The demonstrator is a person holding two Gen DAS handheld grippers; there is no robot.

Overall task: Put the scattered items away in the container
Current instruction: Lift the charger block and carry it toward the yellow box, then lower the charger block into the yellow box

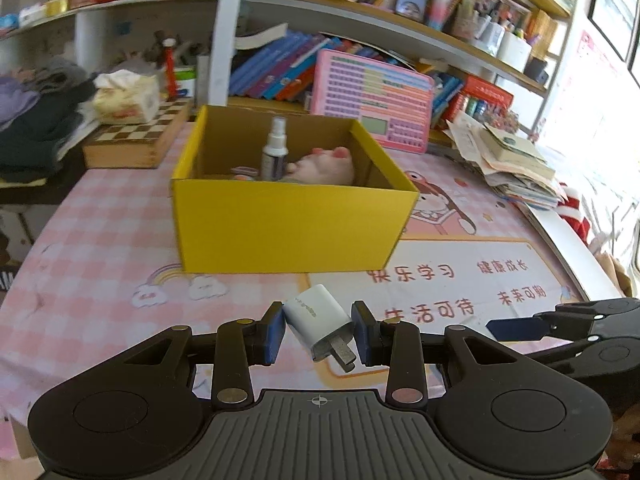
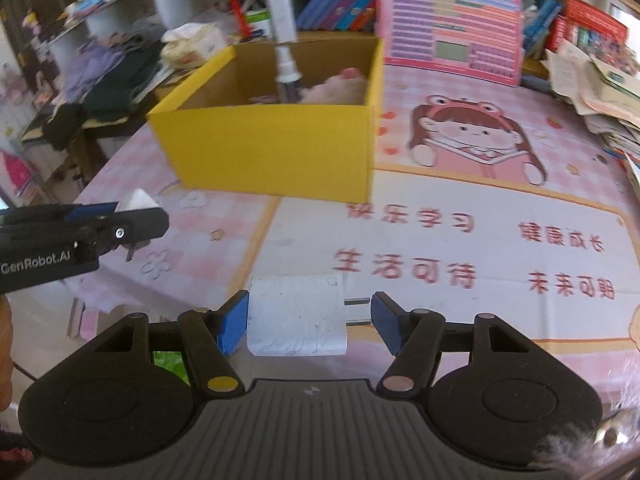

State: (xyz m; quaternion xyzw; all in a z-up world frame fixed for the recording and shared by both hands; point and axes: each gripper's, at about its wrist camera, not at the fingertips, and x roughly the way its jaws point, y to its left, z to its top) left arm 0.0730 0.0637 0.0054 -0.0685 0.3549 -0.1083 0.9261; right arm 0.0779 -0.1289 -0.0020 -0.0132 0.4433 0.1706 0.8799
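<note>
A yellow cardboard box (image 1: 288,228) stands on the pink mat; it holds a spray bottle (image 1: 275,150) and a pink plush toy (image 1: 326,166). My left gripper (image 1: 319,330) is shut on a small white plug charger (image 1: 318,320), prongs pointing toward the camera, held in front of the box. My right gripper (image 2: 308,322) is open around a larger white charger block (image 2: 296,314) that lies on the mat; its left pad (image 2: 234,320) touches the block, its right pad stands off by the prongs. The left gripper with its charger also shows in the right wrist view (image 2: 132,208).
A pink toy tablet (image 1: 372,98) leans behind the box. A stack of papers (image 1: 508,160) lies at the right, a chessboard box (image 1: 138,136) with a tissue pack at the back left. Shelves of books rise behind.
</note>
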